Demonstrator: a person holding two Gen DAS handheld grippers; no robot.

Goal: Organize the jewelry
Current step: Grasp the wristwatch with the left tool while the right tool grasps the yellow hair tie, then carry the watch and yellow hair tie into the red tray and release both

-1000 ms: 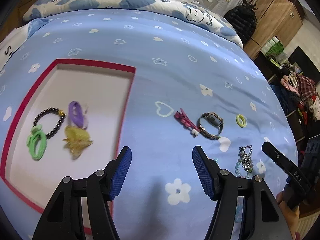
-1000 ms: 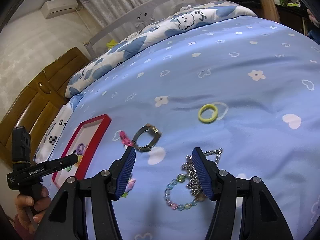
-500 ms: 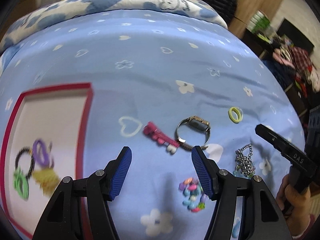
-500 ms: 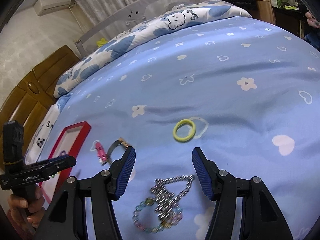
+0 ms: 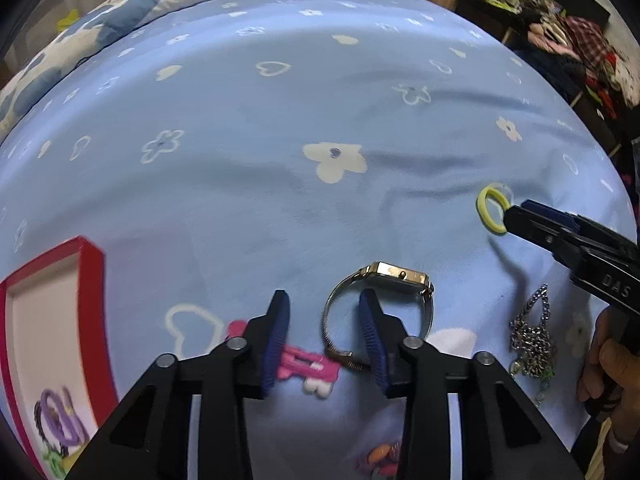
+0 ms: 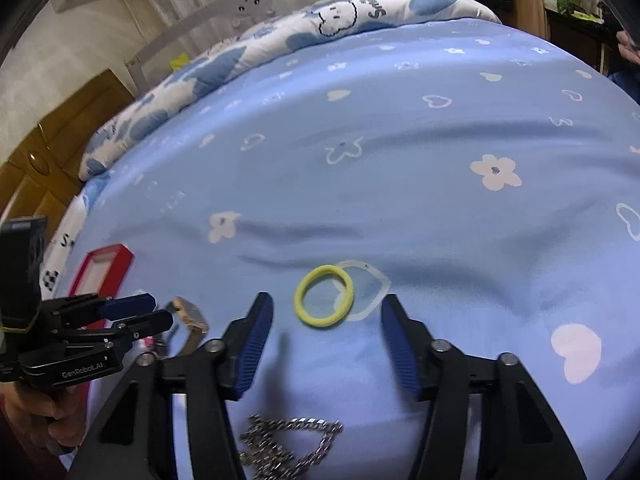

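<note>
My left gripper (image 5: 325,336) is open, low over the blue bedsheet. Its jaws straddle the left part of a gold watch's band (image 5: 384,300), and a pink hair clip (image 5: 304,366) lies under its left finger. My right gripper (image 6: 326,340) is open just in front of a yellow hair tie (image 6: 324,296), which also shows in the left wrist view (image 5: 493,210). A silver chain (image 6: 288,440) lies below the right gripper. The red-rimmed tray (image 5: 90,280) at the left holds a purple hair tie (image 5: 60,412) and other pieces.
A colourful bead bracelet (image 5: 380,458) lies under the left gripper body. The silver chain also shows at the right (image 5: 532,336). A pillow (image 6: 280,40) lies at the bed's far end. A wooden headboard (image 6: 48,148) stands at the left; clutter is beyond the right edge.
My left gripper moved right from the tray, dropped toward the watch and narrowed around its band. My right gripper moved forward from the chain to the yellow hair tie.
</note>
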